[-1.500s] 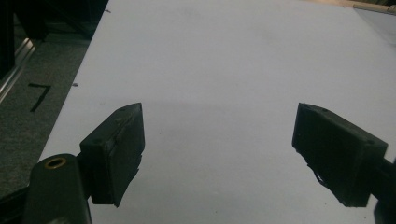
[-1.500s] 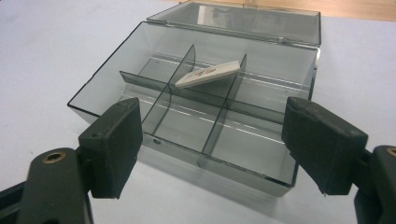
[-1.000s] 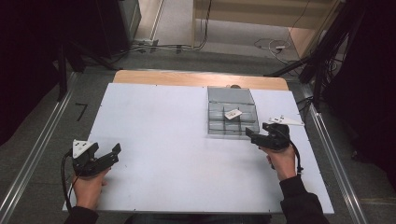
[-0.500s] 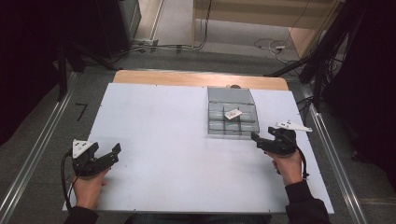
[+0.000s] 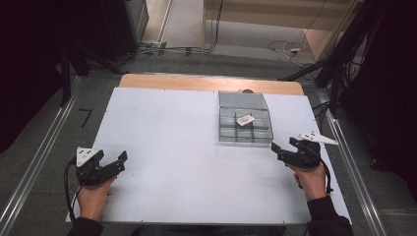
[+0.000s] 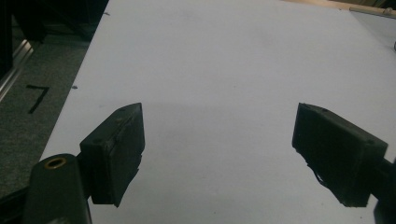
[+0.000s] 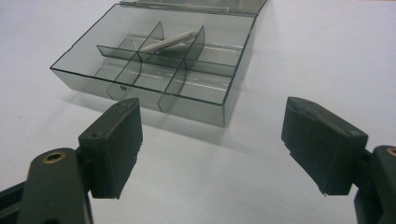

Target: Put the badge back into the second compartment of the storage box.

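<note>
The right tongs [image 5: 276,149] sit at the lower right of the high view, held in the person's right hand [image 5: 309,178], with the jaws standing wide apart and nothing between them. In the right gripper view the same tongs [image 7: 210,149] frame a bare strip of white surface [image 7: 327,56], and their jaws point toward the smoky clear compartment box [image 7: 159,65] in the upper left of that frame. The box is near the tongs but apart from them; nothing lies between.

In the high view the compartment box [image 5: 231,135] stands right of centre, its near right corner just up and left of the right tongs. Its lid [image 5: 242,100] lies folded open behind it. A small white piece [image 5: 245,119] rests tilted across the dividers in the middle of the box; in the right gripper view the same white piece [image 7: 169,40] leans over a partition toward the back row.

The left tongs [image 5: 120,161] are at the lower left of the high view, held by the left hand [image 5: 92,196], well apart from the box. In the left gripper view the left tongs [image 6: 218,149] gape wide over plain surface, holding nothing.

Beyond the white surface [image 5: 162,142] a wooden edge [image 5: 206,82] shows at the far side, metal rails [image 5: 34,167] run along both sides, and cables [image 5: 285,48] lie on the floor at the top.
</note>
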The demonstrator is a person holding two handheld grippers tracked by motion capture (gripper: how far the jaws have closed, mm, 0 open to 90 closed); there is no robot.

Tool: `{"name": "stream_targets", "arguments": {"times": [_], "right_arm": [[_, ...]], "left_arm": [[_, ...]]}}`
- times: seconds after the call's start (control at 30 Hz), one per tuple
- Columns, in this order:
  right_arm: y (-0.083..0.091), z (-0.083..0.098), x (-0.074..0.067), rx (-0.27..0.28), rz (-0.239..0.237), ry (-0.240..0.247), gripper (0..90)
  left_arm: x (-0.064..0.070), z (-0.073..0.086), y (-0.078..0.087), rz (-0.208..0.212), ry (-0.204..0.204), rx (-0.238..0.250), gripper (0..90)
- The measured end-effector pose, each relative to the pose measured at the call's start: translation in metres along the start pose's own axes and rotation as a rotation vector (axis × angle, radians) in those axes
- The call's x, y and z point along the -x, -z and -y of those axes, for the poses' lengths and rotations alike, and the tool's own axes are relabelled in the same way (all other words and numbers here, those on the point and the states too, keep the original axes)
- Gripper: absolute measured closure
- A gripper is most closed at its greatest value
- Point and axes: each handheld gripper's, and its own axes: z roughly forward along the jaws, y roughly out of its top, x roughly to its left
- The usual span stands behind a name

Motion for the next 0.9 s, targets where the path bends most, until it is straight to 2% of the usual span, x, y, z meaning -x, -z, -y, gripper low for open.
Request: {"name": "stream_targets", "arguments": {"times": [0.47, 0.9], "right_arm": [[0.01, 0.013, 0.004, -0.012, 0.011, 0.008, 19.4], [0.021, 0.026, 0.014, -0.024, 0.025, 0.003, 19.4]], "left_arm": [[0.001, 0.0, 0.0, -0.001, -0.003, -0.002, 17.4], [0.001, 0.0, 0.0, -0.002, -0.008, -0.005, 17.4]]}}
